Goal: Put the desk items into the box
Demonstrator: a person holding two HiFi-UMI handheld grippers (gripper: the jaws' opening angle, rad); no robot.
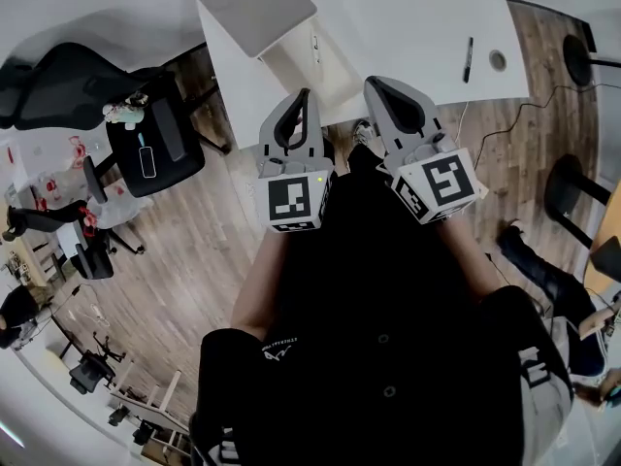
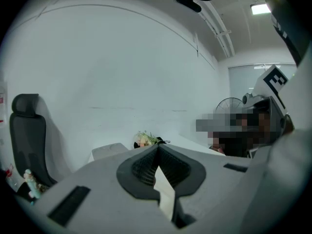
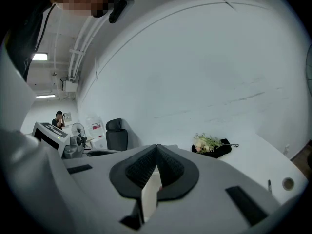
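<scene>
A white box [image 1: 309, 64] with its lid [image 1: 256, 6] flipped up stands at the near edge of the white desk [image 1: 408, 27]. A black pen [image 1: 468, 59] lies on the desk to the right. In the right gripper view the pen [image 3: 269, 184] shows far right, past a bunch of flowers on a black item [image 3: 212, 145]. My left gripper [image 1: 301, 100] hangs just in front of the box, jaws shut and empty. Beside it, my right gripper [image 1: 385, 87] is over the desk edge, also shut on nothing. The flowers [image 2: 146, 139] appear beyond the left gripper [image 2: 157, 148]. The right gripper [image 3: 156, 148] points across the desk.
A round cable hole [image 1: 498, 60] is in the desk near the pen. A black office chair [image 1: 146, 139] stands left of the desk on the wood floor, and stools [image 1: 568, 192] stand to the right. Other people sit in the background.
</scene>
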